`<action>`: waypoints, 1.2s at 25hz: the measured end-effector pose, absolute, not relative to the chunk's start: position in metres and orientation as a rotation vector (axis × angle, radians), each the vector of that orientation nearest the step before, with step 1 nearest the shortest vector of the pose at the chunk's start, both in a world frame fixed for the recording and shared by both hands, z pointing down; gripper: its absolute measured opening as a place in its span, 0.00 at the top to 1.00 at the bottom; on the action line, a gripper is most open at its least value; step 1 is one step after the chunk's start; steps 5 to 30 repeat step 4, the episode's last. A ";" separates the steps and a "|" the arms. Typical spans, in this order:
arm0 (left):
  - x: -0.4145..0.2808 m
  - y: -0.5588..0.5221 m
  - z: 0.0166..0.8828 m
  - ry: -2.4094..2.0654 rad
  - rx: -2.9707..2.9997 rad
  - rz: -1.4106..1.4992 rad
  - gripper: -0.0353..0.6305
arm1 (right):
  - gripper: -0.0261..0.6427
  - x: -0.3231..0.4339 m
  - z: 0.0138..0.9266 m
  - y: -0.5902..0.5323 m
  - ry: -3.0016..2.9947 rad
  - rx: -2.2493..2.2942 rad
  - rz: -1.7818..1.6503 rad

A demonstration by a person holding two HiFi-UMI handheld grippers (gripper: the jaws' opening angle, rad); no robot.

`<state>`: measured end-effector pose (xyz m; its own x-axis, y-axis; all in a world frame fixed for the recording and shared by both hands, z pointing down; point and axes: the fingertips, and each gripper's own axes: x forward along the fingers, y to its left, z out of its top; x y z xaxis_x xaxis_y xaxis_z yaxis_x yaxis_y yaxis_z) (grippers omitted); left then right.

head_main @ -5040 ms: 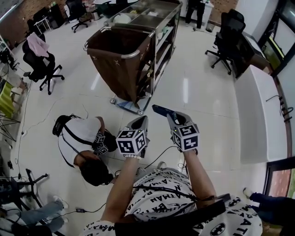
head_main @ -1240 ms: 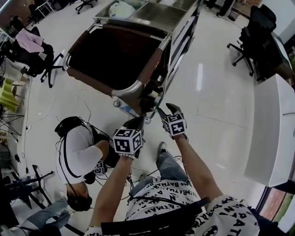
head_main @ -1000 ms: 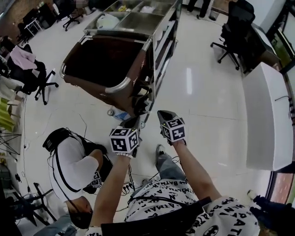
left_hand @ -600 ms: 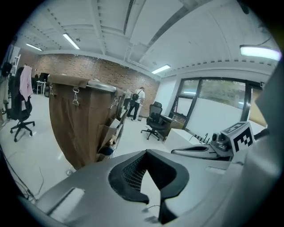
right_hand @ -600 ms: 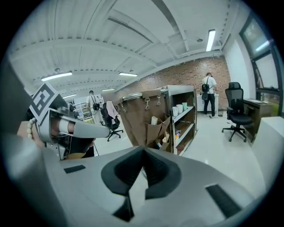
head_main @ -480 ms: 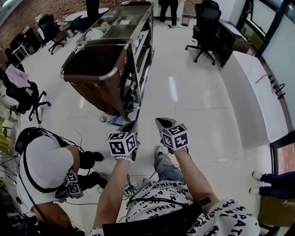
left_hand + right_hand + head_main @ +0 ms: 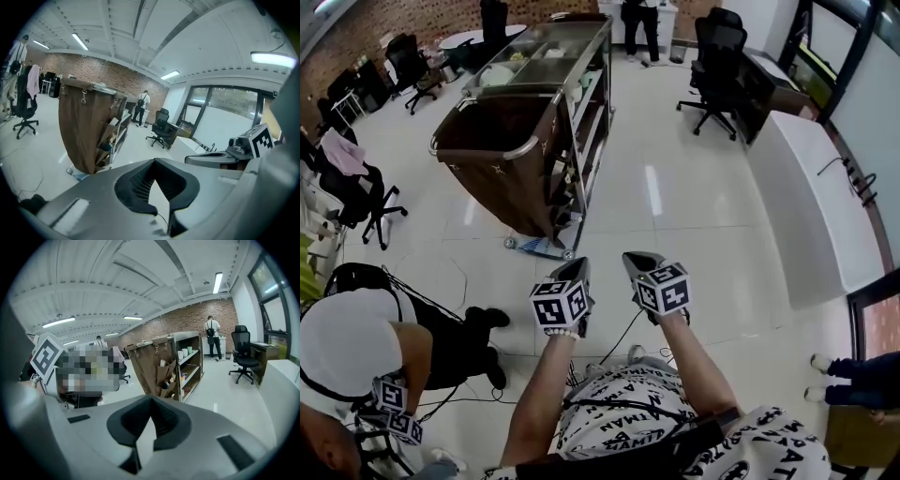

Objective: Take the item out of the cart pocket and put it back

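The cart point(image 7: 581, 56) with its brown bag point(image 7: 492, 155) stands up the floor, well apart from both grippers. Pockets point(image 7: 165, 373) on the bag's side hold several items, also seen in the left gripper view as pockets point(image 7: 108, 136). My left gripper point(image 7: 580, 267) and right gripper point(image 7: 631, 260) hover side by side over the floor, pointing toward the cart. Both are shut with nothing between the jaws, as the left gripper point(image 7: 156, 162) and right gripper point(image 7: 150, 397) show in their own views.
A person in a white shirt point(image 7: 342, 342) crouches at the lower left, with marker cubes point(image 7: 391, 405) by the hand. Office chairs point(image 7: 717, 66) and a white counter point(image 7: 806, 187) stand to the right. Another chair point(image 7: 356, 192) is at the left. Someone stands at the far wall point(image 7: 639, 23).
Five seconds ago a dark blue item stuck out of my right gripper; now its jaws are bare. About a second ago both grippers were at the cart's pockets; they have drawn back.
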<state>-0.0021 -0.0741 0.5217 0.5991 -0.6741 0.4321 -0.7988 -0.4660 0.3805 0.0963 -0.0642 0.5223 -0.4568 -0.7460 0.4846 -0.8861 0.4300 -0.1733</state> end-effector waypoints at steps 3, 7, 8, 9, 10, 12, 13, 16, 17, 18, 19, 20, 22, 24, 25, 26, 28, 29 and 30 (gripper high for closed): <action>0.006 -0.072 0.520 -1.172 2.276 0.296 0.95 | 0.95 0.106 0.520 -0.063 -2.358 1.401 0.585; 0.009 -0.071 0.520 -1.174 2.275 0.296 0.95 | 0.95 0.110 0.520 -0.063 -2.360 1.403 0.587; 0.009 -0.071 0.520 -1.174 2.275 0.296 0.95 | 0.95 0.110 0.520 -0.063 -2.360 1.403 0.587; 0.009 -0.071 0.520 -1.174 2.275 0.296 0.95 | 0.95 0.110 0.520 -0.063 -2.360 1.403 0.587; 0.009 -0.071 0.520 -1.174 2.275 0.296 0.95 | 0.95 0.110 0.520 -0.063 -2.360 1.403 0.587; 0.009 -0.071 0.520 -1.174 2.275 0.296 0.95 | 0.95 0.110 0.520 -0.063 -2.360 1.403 0.587; 0.009 -0.071 0.520 -1.174 2.275 0.296 0.95 | 0.95 0.110 0.520 -0.063 -2.360 1.403 0.587; 0.009 -0.071 0.520 -1.174 2.275 0.296 0.95 | 0.95 0.110 0.520 -0.063 -2.360 1.403 0.587; 0.009 -0.071 0.520 -1.174 2.275 0.296 0.95 | 0.95 0.110 0.520 -0.063 -2.360 1.403 0.587; 0.009 -0.071 0.520 -1.174 2.275 0.296 0.95 | 0.95 0.110 0.520 -0.063 -2.360 1.403 0.587; 0.009 -0.071 0.520 -1.174 2.275 0.296 0.95 | 0.95 0.110 0.520 -0.063 -2.360 1.403 0.587; 0.009 -0.071 0.520 -1.174 2.275 0.296 0.95 | 0.95 0.110 0.520 -0.063 -2.360 1.403 0.587; 0.009 -0.071 0.520 -1.174 2.275 0.296 0.95 | 0.95 0.110 0.520 -0.063 -2.360 1.403 0.587; 0.009 -0.071 0.520 -1.174 2.275 0.296 0.95 | 0.95 0.110 0.520 -0.063 -2.360 1.403 0.587; 0.009 -0.071 0.520 -1.174 2.275 0.296 0.95 | 0.95 0.110 0.520 -0.063 -2.360 1.403 0.587; 0.009 -0.071 0.520 -1.174 2.275 0.296 0.95 | 0.95 0.110 0.520 -0.063 -2.360 1.403 0.587; 0.009 -0.071 0.520 -1.174 2.275 0.296 0.95 | 0.95 0.110 0.520 -0.063 -2.360 1.403 0.587; 0.009 -0.071 0.520 -1.174 2.275 0.296 0.95 | 0.95 0.110 0.520 -0.063 -2.360 1.403 0.587; 0.009 -0.071 0.520 -1.174 2.275 0.296 0.95 | 0.95 0.110 0.520 -0.063 -2.360 1.403 0.587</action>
